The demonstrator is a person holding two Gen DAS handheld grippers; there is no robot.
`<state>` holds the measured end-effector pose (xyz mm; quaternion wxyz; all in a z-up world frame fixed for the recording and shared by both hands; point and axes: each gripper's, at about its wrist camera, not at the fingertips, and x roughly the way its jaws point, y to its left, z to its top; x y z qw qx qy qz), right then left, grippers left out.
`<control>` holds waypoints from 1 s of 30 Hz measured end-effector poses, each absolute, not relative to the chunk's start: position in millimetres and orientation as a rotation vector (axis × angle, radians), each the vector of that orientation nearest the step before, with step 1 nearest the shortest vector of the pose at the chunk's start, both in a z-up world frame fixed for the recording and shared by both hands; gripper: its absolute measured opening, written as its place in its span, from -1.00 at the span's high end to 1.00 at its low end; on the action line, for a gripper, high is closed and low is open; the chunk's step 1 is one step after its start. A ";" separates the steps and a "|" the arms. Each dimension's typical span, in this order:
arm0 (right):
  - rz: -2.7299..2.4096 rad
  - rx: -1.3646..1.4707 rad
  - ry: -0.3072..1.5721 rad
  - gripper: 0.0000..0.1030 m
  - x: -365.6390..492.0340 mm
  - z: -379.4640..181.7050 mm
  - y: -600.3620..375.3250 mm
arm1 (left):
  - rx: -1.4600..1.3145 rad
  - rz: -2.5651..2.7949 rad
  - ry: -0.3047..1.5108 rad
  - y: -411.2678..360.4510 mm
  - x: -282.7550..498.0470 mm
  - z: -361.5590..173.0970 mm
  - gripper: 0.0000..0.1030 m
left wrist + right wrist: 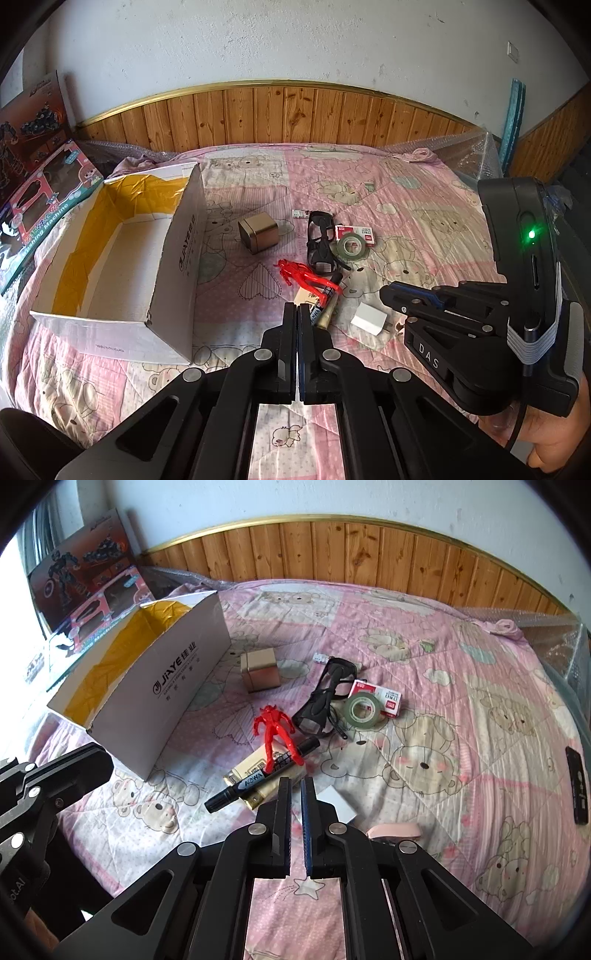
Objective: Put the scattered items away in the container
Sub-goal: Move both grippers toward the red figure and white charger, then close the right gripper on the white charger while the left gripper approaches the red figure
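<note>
Box (122,258) for the tidying sits on the bed (443,738) at about ten o'clock from my left gripper (297,314), open-topped and, so far as I can see into it, bare inside; so I judge the task is at its first step, with nothing put away yet.

Scattered things lie in a cluster at twelve to one o'clock of both grippers: a red figure (273,727) lying across a black marker (262,779), which rests on a flat yellowish packet (255,768); dark glasses (325,701) beyond them; a roll of tape (364,709) leaning on a red-and-white carton (384,698); a small tin cube (260,672) close by the box wall; a white charger block (369,317) just beside my right gripper (296,794).

Both grippers are empty; the left one's fingers are pressed together, the right one's stand nearly closed with only a thin slit between them.

Next move, as I judge it: spread one gripper, come down on the marker or the figure, the nearest pieces, and carry it toward ten o'clock over the box wall; the stacked pieces may drag each other when one is lifted.
</note>
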<state>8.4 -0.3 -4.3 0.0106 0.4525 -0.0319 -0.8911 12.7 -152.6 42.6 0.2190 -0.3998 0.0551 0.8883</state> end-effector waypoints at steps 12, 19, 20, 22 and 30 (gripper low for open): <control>-2.806 1.436 -0.130 0.13 -0.7 -13.9 14.9 | -1.210 2.368 0.131 -142.1 -0.4 8.1 0.17; -2.752 1.509 -0.222 0.12 -10.0 -34.0 31.5 | -1.262 2.342 0.110 -137.3 -15.6 -12.6 0.15; -2.747 1.514 -0.227 0.12 -11.7 -35.5 32.9 | -1.263 2.341 0.109 -136.5 -17.5 -14.0 0.15; -2.736 1.524 -0.238 0.12 -14.8 -38.1 34.6 | -1.259 2.339 0.105 -135.4 -21.4 -15.9 0.15; -2.692 1.556 -0.458 0.12 -20.1 -49.0 75.3 | -1.275 2.313 0.099 -130.0 -36.2 -36.1 0.15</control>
